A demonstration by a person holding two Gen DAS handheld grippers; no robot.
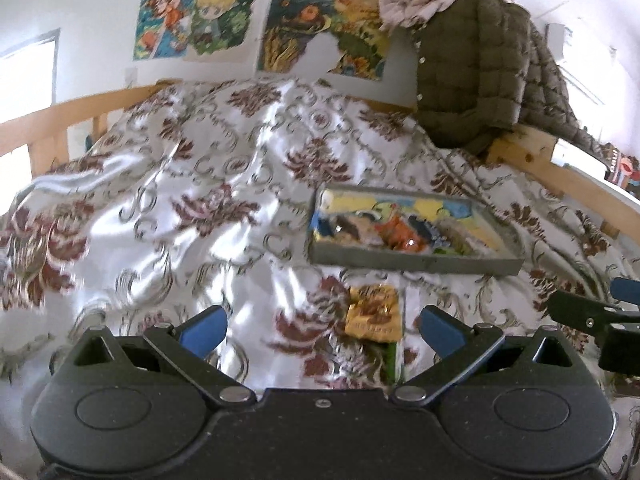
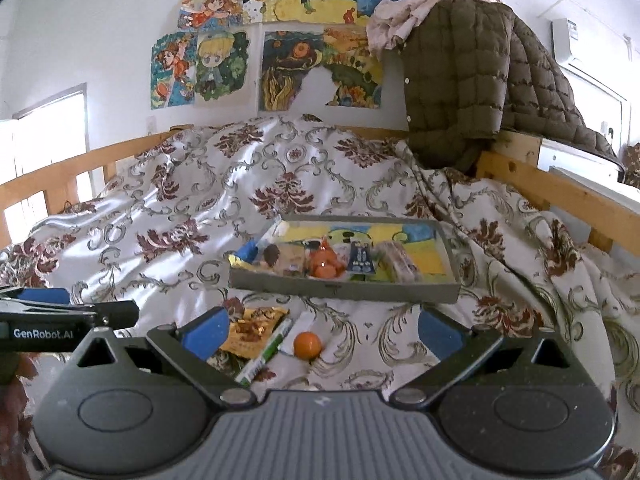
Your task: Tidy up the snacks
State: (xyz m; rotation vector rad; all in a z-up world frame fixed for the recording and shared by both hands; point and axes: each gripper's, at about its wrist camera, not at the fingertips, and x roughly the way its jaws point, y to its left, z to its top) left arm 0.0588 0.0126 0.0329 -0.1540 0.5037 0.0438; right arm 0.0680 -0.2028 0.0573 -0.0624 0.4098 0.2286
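Observation:
A grey tray [image 1: 416,266] [image 2: 344,290] lies on the patterned bedspread and holds several wrapped snacks, among them an orange one [image 2: 325,264]. In front of it lie a golden snack packet [image 1: 374,312] [image 2: 252,330], a green-and-white stick packet [image 2: 268,350] and a small orange ball-shaped snack [image 2: 307,345]. My left gripper [image 1: 323,326] is open and empty, with the golden packet between its fingers. My right gripper [image 2: 322,330] is open and empty just above the loose snacks. Each gripper shows at the edge of the other's view.
The floral bedspread [image 1: 224,184] is rumpled and rises toward the wall. A wooden bed rail [image 2: 568,196] runs along the right, with an olive quilted jacket [image 2: 460,80] draped over its post. Paintings [image 2: 280,56] hang on the wall behind.

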